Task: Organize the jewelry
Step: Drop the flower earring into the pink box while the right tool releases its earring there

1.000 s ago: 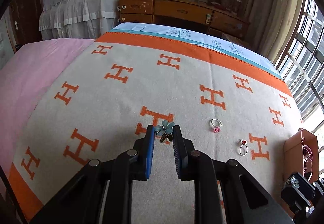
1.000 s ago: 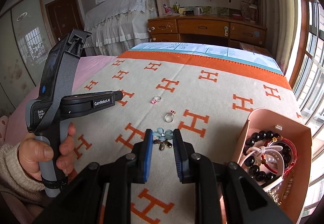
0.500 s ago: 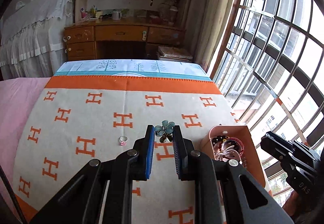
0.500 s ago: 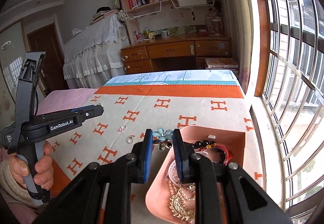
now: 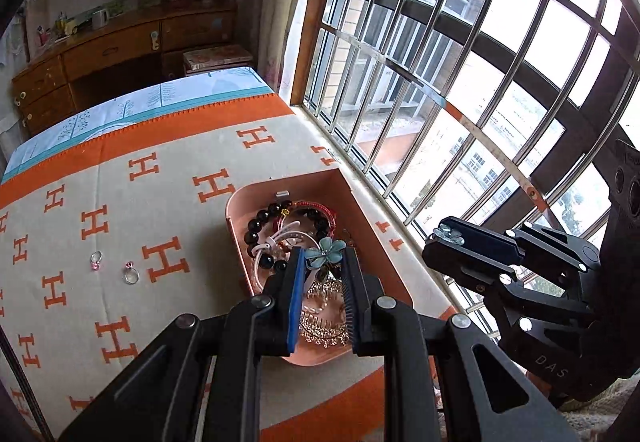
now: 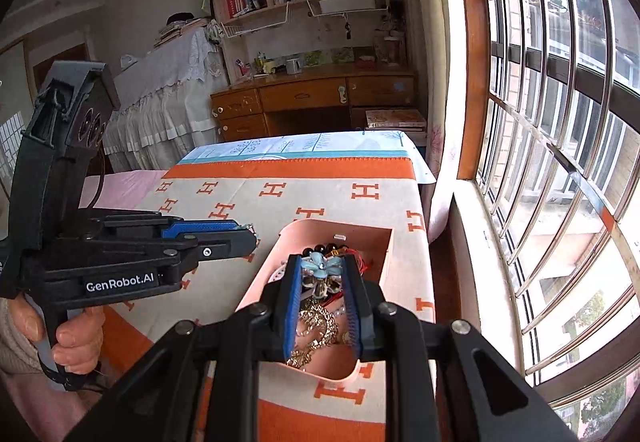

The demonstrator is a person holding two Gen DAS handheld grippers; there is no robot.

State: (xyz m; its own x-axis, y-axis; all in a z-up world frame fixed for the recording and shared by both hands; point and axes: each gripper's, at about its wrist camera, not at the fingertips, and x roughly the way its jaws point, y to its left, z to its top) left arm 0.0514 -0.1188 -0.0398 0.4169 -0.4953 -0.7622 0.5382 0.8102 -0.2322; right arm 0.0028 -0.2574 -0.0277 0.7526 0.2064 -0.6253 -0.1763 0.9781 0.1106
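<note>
My left gripper (image 5: 322,262) is shut on a blue flower brooch (image 5: 325,251) and holds it above the pink tray (image 5: 240,198), which holds a dark bead bracelet (image 5: 256,230), red bangles and gold chains. My right gripper (image 6: 322,274) is shut on a second blue flower brooch (image 6: 320,267), also over the pink tray (image 6: 312,227). Each gripper shows in the other's view: the right one (image 5: 448,236) at the window side, the left one (image 6: 250,232) left of the tray. Two rings (image 5: 131,274) (image 5: 96,260) lie on the blanket left of the tray.
The tray sits on an orange and cream H-pattern blanket (image 5: 120,202) near the bed's right edge. A barred window (image 5: 480,82) runs close along the right. A wooden desk (image 6: 312,98) and bookshelves stand beyond the bed's far end.
Both grippers swung right, from over the blanket to above the pink tray, each still holding its brooch. The rings now lie to the left of them.
</note>
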